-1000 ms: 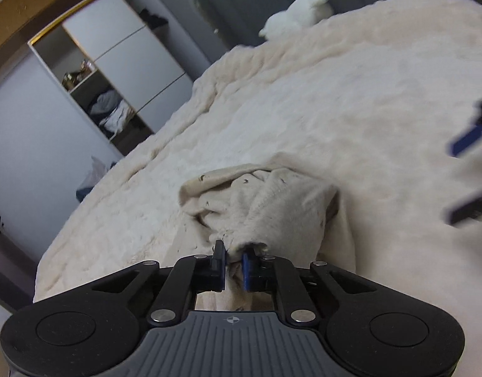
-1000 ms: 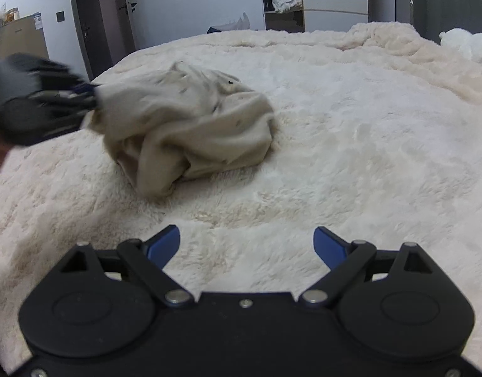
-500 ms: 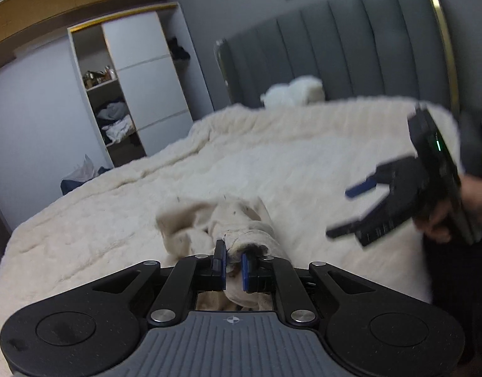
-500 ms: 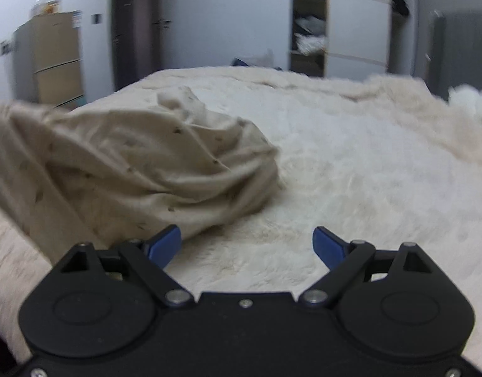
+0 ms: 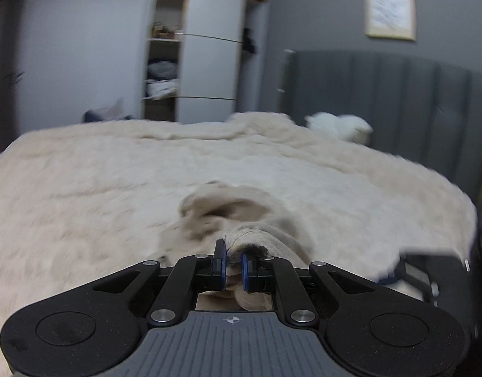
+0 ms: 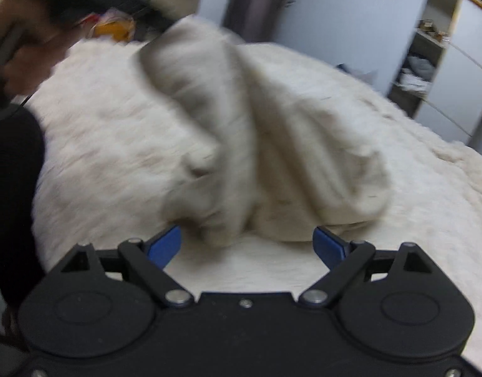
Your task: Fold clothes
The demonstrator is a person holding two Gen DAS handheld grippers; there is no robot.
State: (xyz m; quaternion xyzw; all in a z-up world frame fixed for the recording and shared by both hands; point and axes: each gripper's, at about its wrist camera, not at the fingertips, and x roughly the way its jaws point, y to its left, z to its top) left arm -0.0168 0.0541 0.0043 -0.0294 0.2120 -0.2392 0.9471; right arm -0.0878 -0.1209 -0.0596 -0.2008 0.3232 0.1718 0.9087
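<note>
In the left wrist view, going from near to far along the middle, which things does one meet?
left gripper, shut on the beige garment → fluffy cream blanket → white plush toy → grey headboard → framed picture

The right gripper has its blue-tipped jaws closing, wide apart, nothing pinched; the beige garment is bunched at twelve o'clock on the cream fleece blanket

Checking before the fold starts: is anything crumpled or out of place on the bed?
Yes: the garment is a bunched heap on the blanket, not spread flat, one edge pinched in the left gripper.
</note>
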